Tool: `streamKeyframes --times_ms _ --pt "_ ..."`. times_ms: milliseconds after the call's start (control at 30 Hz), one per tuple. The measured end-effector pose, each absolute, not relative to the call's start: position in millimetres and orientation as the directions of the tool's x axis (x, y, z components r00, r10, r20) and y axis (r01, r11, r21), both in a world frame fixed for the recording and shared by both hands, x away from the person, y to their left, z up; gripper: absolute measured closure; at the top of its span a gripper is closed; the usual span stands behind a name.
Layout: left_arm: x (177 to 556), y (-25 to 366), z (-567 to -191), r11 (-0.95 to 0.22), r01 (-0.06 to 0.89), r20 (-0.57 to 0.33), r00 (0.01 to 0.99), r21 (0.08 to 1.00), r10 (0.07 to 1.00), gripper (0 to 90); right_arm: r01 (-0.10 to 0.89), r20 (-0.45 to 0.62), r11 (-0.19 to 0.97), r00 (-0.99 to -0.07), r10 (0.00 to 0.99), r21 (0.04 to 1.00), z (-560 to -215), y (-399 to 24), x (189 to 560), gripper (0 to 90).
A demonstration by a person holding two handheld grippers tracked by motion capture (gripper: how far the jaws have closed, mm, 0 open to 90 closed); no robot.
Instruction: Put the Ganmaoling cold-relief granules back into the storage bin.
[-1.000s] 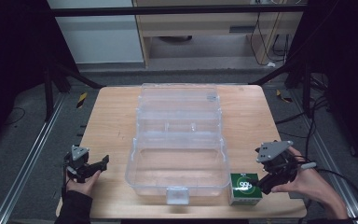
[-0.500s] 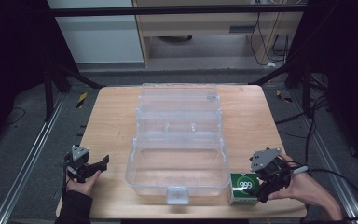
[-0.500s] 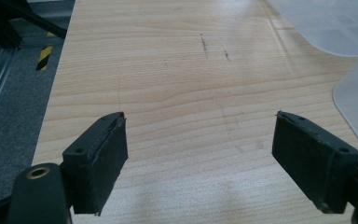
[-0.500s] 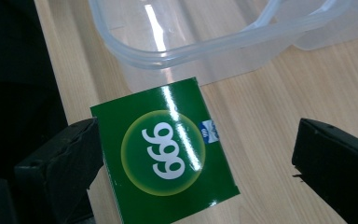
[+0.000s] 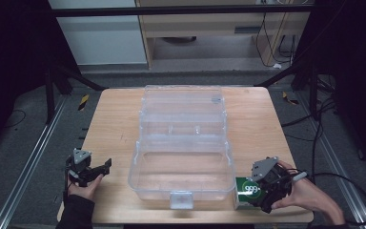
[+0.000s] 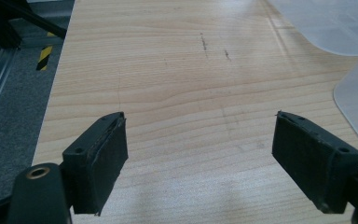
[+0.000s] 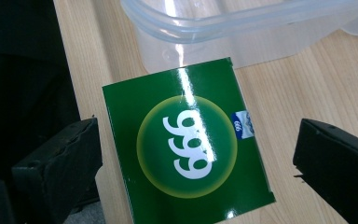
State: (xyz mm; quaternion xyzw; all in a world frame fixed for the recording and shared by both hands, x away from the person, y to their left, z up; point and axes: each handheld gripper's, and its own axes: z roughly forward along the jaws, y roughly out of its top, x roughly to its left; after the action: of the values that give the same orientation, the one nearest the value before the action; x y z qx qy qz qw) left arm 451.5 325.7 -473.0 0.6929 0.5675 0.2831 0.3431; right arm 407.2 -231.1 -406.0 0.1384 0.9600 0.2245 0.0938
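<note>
Looking down the right gripper view, we see the green box (image 7: 186, 144) marked "999" lying flat on the table (image 5: 267, 124) near its front right corner, just beside the front right corner of the clear plastic case (image 5: 183, 143). Our right gripper (image 7: 196, 163) hangs over it; its jaws have just been opening and now stand wide on either side of the box, not pressing on it. The case sits open in the middle of the table. Near the front left edge, our left gripper (image 6: 200, 158) is released, jaws wide over bare wood.
</note>
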Motion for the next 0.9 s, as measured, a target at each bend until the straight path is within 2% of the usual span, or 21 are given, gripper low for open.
streamKeyframes --times_ms 900 --pt "451.5 325.2 -473.1 -0.130 0.591 0.012 0.199 0.796 0.980 17.4 0.217 -0.096 0.911 -0.959 0.266 0.349 -432.6 -219.9 413.1 1.9"
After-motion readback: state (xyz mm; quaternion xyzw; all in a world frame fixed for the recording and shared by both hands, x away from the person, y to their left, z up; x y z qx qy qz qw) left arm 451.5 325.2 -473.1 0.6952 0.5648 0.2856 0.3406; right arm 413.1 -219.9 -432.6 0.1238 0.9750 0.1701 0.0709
